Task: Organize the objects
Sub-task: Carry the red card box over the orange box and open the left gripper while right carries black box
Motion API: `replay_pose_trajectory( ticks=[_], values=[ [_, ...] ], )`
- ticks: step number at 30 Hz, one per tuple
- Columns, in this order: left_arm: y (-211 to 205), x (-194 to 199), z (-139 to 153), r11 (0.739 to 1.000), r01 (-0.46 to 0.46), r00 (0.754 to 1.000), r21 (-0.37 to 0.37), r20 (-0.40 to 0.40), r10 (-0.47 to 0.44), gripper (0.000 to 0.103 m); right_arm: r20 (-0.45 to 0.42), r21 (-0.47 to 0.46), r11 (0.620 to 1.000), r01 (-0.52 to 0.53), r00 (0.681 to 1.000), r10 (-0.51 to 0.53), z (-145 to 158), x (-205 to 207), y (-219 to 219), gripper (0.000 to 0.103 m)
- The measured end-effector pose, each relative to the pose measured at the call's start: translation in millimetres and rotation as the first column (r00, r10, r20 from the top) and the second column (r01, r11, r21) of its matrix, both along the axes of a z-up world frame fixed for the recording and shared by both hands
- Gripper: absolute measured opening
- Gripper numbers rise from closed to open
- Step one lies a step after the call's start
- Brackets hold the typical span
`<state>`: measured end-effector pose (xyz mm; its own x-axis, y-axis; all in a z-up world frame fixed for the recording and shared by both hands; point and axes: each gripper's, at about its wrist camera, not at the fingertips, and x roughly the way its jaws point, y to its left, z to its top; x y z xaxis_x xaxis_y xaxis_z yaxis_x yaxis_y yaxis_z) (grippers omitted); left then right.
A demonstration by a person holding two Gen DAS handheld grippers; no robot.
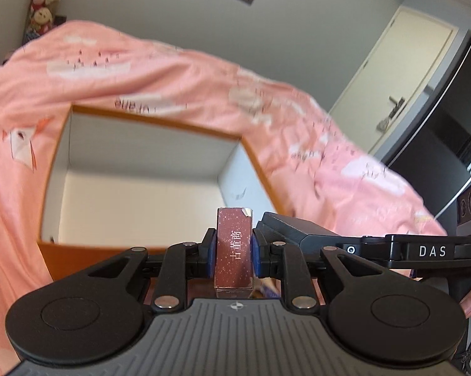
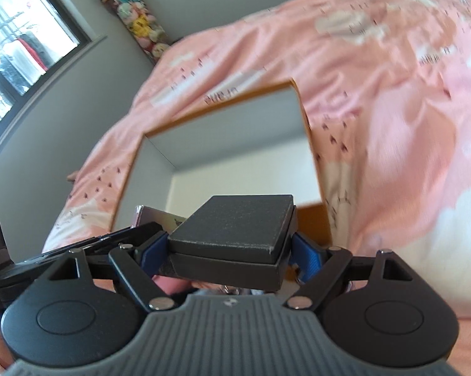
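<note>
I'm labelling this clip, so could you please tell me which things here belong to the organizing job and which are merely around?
Part of the job:
- slim maroon cardboard box, in the left gripper
- flat black lidded box, in the right gripper
- open orange-rimmed white carton

Just around:
- pink printed quilt
- plush toys
- white door

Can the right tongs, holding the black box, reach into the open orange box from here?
Probably yes. The right tongs hold the black box right before the orange box, whose open white inside shows nothing blocking. The left tongs sit close alongside.

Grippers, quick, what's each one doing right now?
Left gripper: closed on the small red box.
Right gripper: closed on the black box.
</note>
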<state>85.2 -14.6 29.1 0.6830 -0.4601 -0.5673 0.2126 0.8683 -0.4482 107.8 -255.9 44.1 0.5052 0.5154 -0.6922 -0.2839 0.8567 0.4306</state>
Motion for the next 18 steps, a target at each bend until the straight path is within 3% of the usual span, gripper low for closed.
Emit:
replay_pose_trajectory(
  ticks=[10,15,18],
  values=[
    [29.5,20.4,25.2,0.990,-0.137,0.985,-0.029,0.100,0.139,0.025,0.115,0.018,0.998,-0.058,0.992,0.056,34.0,18.6,28.7,0.084],
    [38.5,42.8,20.2,0.983,-0.183,0.979,-0.004,0.092,0.182,0.025,0.121,0.026,0.996,-0.084,0.989,0.080,33.3,36.7,49.0,0.084],
    [41.5,55.4,7.9,0.983,-0.182,0.982,0.007,0.048,0.182,0.025,0.115,0.005,0.997,-0.078,0.990,0.077,24.9,50.6,59.9,0.084]
  ],
)
